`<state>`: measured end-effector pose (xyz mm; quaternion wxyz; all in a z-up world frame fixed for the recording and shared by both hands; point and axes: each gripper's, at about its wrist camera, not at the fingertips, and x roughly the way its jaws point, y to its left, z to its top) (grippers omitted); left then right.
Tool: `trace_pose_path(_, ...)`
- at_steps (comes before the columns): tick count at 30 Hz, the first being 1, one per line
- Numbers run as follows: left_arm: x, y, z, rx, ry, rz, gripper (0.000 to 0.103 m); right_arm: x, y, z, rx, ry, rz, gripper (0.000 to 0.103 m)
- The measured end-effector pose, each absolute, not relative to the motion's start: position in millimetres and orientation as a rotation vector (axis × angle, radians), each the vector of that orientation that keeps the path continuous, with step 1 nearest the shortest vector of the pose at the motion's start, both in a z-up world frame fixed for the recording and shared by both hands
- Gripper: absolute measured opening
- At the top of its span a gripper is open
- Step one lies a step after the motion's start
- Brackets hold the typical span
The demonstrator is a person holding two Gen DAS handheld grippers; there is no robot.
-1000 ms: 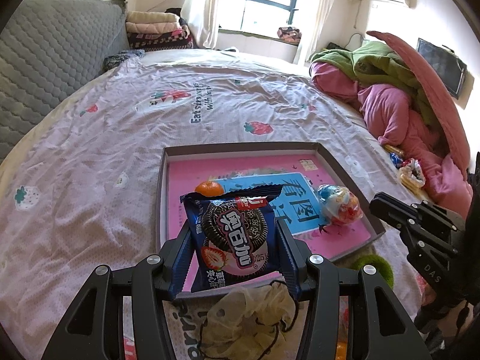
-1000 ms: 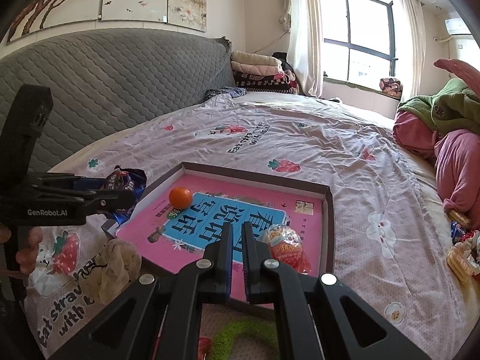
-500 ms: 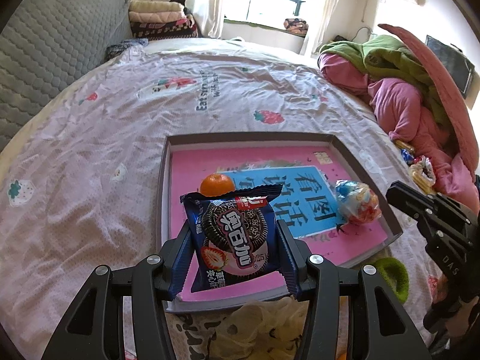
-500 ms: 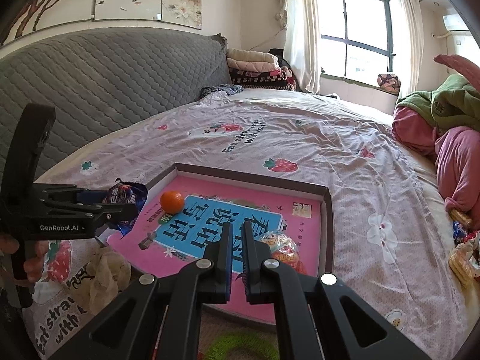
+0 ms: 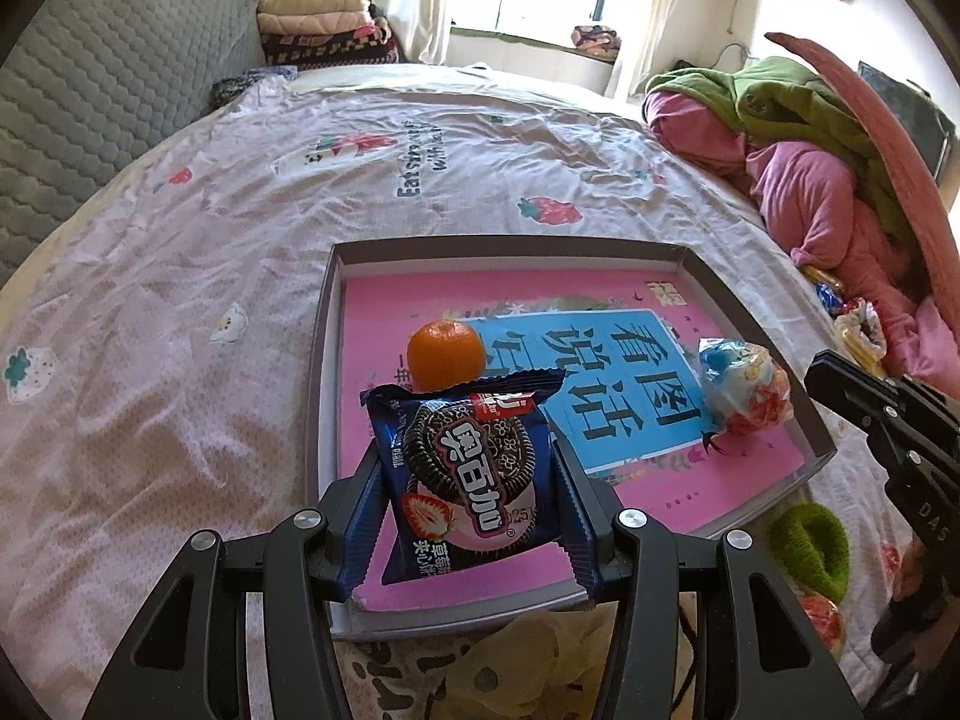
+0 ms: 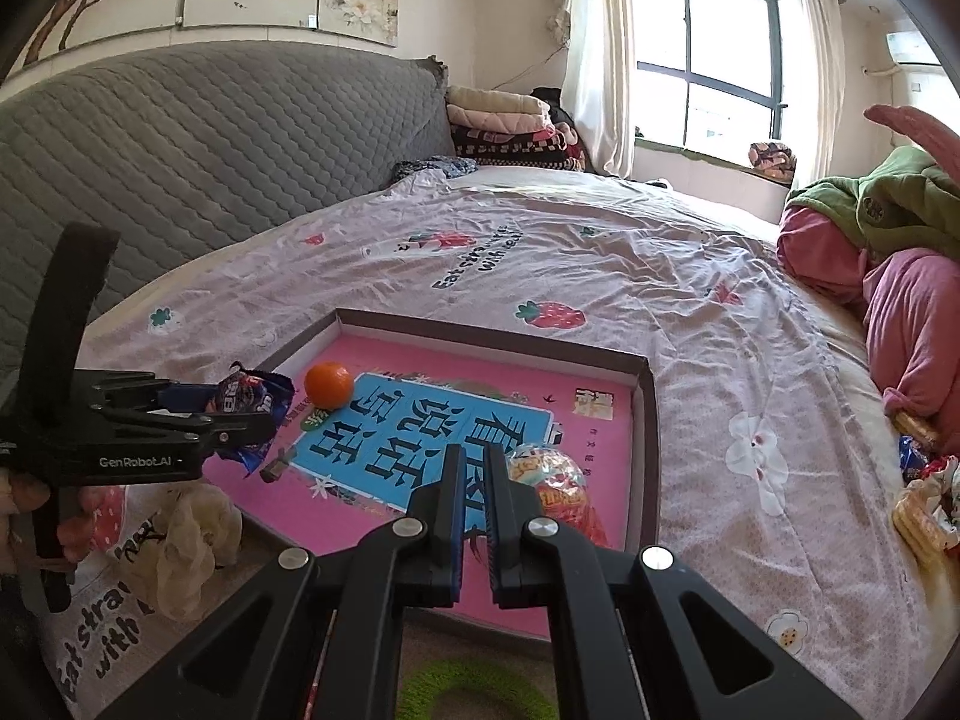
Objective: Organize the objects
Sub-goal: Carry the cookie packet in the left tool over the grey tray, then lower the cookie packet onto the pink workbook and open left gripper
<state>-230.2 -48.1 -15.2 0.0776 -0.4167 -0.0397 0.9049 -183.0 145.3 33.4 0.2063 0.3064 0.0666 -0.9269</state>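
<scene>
left gripper clamped on cookie packet over tray; right gripper closed, empty.

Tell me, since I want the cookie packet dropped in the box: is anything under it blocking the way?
Nothing visible does. The cookie packet, held by the left gripper, hangs over bare pink floor of the box; the orange sits just beyond.

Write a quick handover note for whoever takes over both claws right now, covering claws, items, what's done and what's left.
Left claw: shut on the cookie packet, held over the near part of the tray.
Right claw: shut, holding nothing, near the tray's front edge.
Done: orange and wrapped snack ball lie in the tray.
Left: set the packet down in the tray, then gather the green ring, cream scrunchie and the wrapped snacks on the bedsheet.
</scene>
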Motion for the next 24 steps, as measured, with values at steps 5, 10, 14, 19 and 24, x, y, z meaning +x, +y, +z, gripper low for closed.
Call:
trace_pose_path(5,-233.2,-48.8,-21.9,-1.261,-0.121,2.703,0.054,-182.3,143.0,30.9,0.864,0.187,-2.572,0.006)
trace_pose_path(10,-237.9,-48.1,-30.4,-1.265,-0.122,2.695,0.054,-182.4,141.6,29.2,0.87,0.191,-2.566,0.006)
trace_pose_path(14,-242.7,-48.7,-37.8,-1.28,-0.124,2.693,0.054,-181.8,140.6,27.9,0.873,0.193,-2.562,0.006)
trace_pose_path(19,-246.6,-49.4,-41.2,-1.274,-0.138,2.695,0.054,-182.9,140.9,24.8,0.889,0.193,-2.555,0.006)
trace_pose_path(24,-248.1,-49.6,-41.5,-1.275,-0.137,2.7,0.054,-183.4,138.1,21.4,0.906,0.199,-2.546,0.006)
